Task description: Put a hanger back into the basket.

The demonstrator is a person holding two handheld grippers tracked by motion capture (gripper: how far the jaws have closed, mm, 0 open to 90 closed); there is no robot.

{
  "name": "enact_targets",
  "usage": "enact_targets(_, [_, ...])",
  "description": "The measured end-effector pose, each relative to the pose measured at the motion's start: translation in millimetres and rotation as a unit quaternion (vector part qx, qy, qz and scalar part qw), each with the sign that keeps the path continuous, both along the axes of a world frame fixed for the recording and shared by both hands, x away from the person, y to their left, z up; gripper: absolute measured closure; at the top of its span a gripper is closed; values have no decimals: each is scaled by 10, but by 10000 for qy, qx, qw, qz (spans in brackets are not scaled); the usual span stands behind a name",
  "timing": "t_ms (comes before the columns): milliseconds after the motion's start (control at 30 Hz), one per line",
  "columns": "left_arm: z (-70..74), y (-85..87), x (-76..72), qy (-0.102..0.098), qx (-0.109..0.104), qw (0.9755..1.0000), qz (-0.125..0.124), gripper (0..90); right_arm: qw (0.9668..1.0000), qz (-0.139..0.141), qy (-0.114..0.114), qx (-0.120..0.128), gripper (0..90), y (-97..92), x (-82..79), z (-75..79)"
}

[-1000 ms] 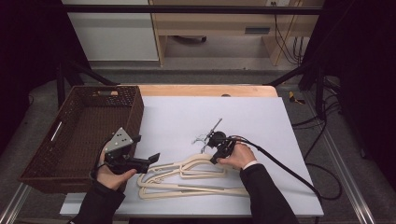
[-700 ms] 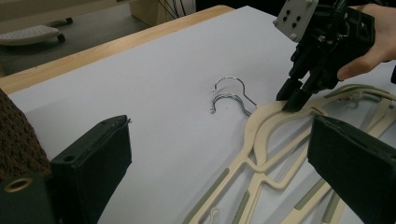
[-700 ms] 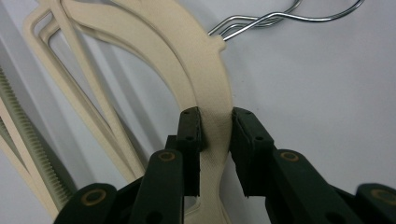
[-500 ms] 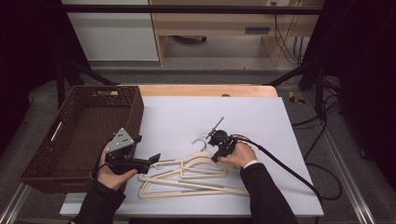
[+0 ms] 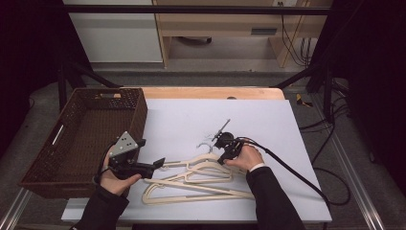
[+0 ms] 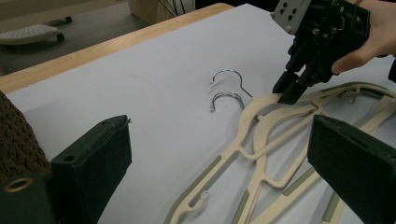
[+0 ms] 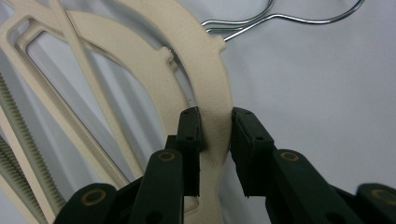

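Two cream plastic hangers (image 5: 201,179) with metal hooks (image 5: 203,146) lie overlapped on the white tabletop. My right gripper (image 5: 221,160) is shut on the curved neck of the upper hanger (image 7: 205,70), its pads (image 7: 189,128) pressing both sides of the plastic just below the hooks (image 7: 280,18). My left gripper (image 5: 160,163) hovers by the hangers' left ends. Its jaws stand wide open in the left gripper view (image 6: 222,154), with the hanger arms (image 6: 261,135) lying ahead of them and untouched. The right gripper (image 6: 287,93) is seen there pinching the neck.
A dark brown wicker basket (image 5: 136,120) sits at the table's left, beside my left hand. The white sheet (image 5: 268,124) covers the table, with a wooden edge (image 5: 215,92) at the back. The right gripper's cable (image 5: 292,170) trails off to the right.
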State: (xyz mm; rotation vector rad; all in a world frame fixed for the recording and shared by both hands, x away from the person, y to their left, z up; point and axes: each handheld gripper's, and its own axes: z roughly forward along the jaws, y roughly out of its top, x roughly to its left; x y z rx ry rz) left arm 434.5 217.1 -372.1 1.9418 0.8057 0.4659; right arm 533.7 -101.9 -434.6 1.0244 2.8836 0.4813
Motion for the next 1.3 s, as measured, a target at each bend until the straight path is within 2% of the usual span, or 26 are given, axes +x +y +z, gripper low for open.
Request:
enact_targets(67, [0, -3, -1, 1, 4, 10000, 0, 61, 9997, -14, -154, -188, 743, 2, 10, -15])
enact_targets(100, [0, -3, -1, 1, 4, 10000, 0, 61, 9993, 102, -250, -257, 744, -15, 28, -37])
enact_targets(167, [-1, -3, 0, 0, 6, 10000, -3, 61, 9996, 12, -198, -180, 745, -22, 28, -29])
enact_targets(233, [-2, -4, 1, 4, 5, 10000, -2, 61, 9996, 26, -204, -194, 745, -21, 29, -33])
enact_targets(267, [-4, -6, 1, 3, 16, 10000, -5, 61, 9996, -72, -172, -208, 744, -8, 17, -26])
enact_targets(300, [-4, -6, 1, 3, 16, 10000, -5, 61, 9995, 34, -230, -190, 744, -21, 24, -35])
enact_targets(400, [-6, -10, 0, 6, 29, 10000, -11, 61, 9995, 26, -250, -192, 734, -27, 19, -36])
enact_targets(433, [-6, -10, 0, 6, 29, 10000, -11, 61, 9995, 78, -259, -178, 698, -33, 23, -45])
enact_targets(467, [-7, -11, 2, 13, 33, 10000, -9, 61, 9995, 9, -244, -222, 671, -28, 13, -53])
enact_targets(600, [-8, -12, 2, 14, 35, 10000, -9, 61, 9992, 60, -240, -313, 636, -37, 24, -111])
enact_targets(700, [-8, -12, 2, 15, 36, 10000, -8, 61, 9992, -10, -197, -335, 644, -23, 22, -125])
enact_targets(733, [-7, -11, 2, 15, 37, 10000, -10, 61, 9992, 80, -230, -319, 652, -24, 33, -136])
enact_targets(900, [-5, -14, 2, 9, 40, 10000, -2, 62, 9995, -20, -157, -275, 733, -9, 23, -129])
enact_targets(1167, [-3, -17, 2, 15, 46, 10000, -7, 62, 9995, -36, -93, -287, 743, -14, 33, -123])
enact_targets(1267, [1, -17, -1, 8, 38, 10000, -5, 62, 9995, 26, -147, -285, 744, -26, 30, -113])
enact_targets(1300, [3, -17, -2, 7, 36, 10000, -6, 62, 9994, -76, -125, -317, 745, -16, 13, -87])
